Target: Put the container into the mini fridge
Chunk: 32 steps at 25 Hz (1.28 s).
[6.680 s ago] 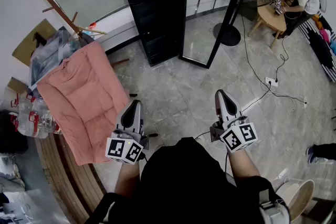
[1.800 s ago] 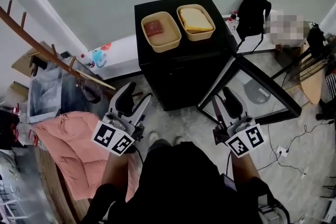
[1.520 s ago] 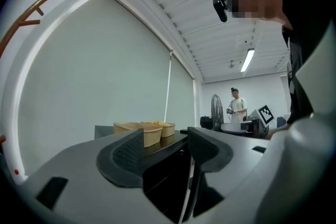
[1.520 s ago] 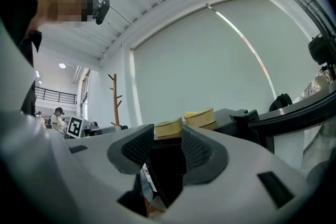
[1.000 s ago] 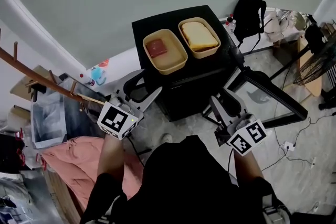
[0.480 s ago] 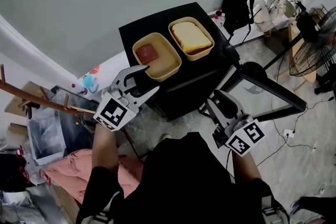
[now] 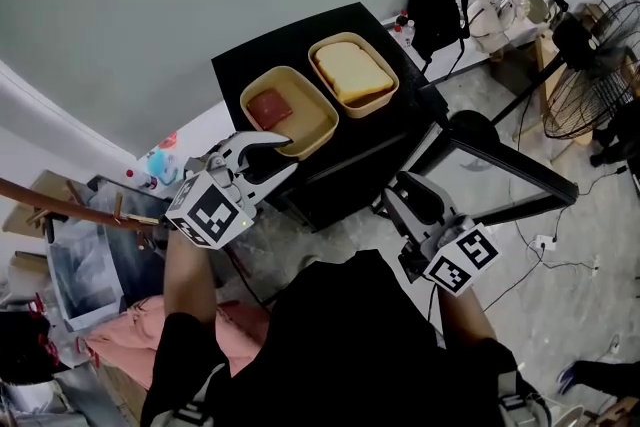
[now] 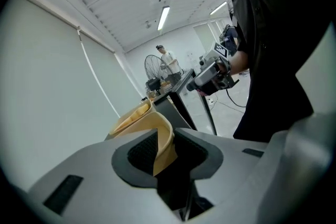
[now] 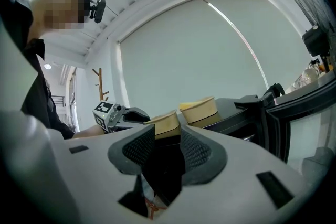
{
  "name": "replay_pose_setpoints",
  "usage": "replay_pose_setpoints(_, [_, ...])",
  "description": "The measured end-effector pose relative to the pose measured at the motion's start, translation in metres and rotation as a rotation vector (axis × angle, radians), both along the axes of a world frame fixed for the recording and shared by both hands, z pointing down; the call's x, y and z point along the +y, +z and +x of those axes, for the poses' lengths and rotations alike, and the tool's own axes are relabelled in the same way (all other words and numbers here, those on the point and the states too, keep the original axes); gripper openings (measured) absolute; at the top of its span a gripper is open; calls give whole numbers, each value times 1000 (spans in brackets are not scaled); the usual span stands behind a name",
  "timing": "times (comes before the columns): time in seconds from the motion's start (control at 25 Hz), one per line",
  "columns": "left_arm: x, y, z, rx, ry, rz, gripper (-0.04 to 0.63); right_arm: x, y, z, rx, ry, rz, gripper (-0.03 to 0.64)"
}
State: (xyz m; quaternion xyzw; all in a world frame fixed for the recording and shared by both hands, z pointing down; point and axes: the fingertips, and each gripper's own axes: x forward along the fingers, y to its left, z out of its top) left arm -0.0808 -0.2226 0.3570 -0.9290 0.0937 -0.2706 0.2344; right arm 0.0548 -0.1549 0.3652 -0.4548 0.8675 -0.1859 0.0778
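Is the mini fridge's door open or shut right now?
Open. In the head view the glass door stands swung well away from the front of the black mini fridge.

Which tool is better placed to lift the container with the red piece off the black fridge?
Left. The left tool has just been closing its jaws on the rim of that container; the right tool hangs open and empty, lower, in front of the fridge.

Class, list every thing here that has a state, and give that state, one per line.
Left gripper: jaws just closed, gripping the left container by its rim.
Right gripper: open, empty.
Left container: lidless, atop the mini fridge.
Right container: lidless, untouched.
Fridge door: open.
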Motion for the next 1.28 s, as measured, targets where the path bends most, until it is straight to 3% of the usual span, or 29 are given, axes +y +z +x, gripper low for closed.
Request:
replay_pose_setpoints(0.12, [8,-7,7,48,42,-44,63,0,7,-11,-49,-22,-57,153])
replay_pose_setpoints(0.44, [23,-9,16,47,77,-69,40,-8,18,-41,-158,-94,-164,149])
replay_pose_setpoints(0.6, [36,-9,18,50,94,-67,40,-15,8,-48,-298,-124,-220,149])
replay_pose_setpoints(0.84, [54,-9,21,51,99,-59,40,-22,2,-60,-489,-157,-322,272])
replay_pose_setpoints(1.04, [70,-13,22,91,107,-88,41,-28,-1,-68,-639,-209,-415,295])
replay_pose_setpoints(1.28, [87,-15,24,130,100,-114,41,-34,6,-74,-726,-220,-475,299])
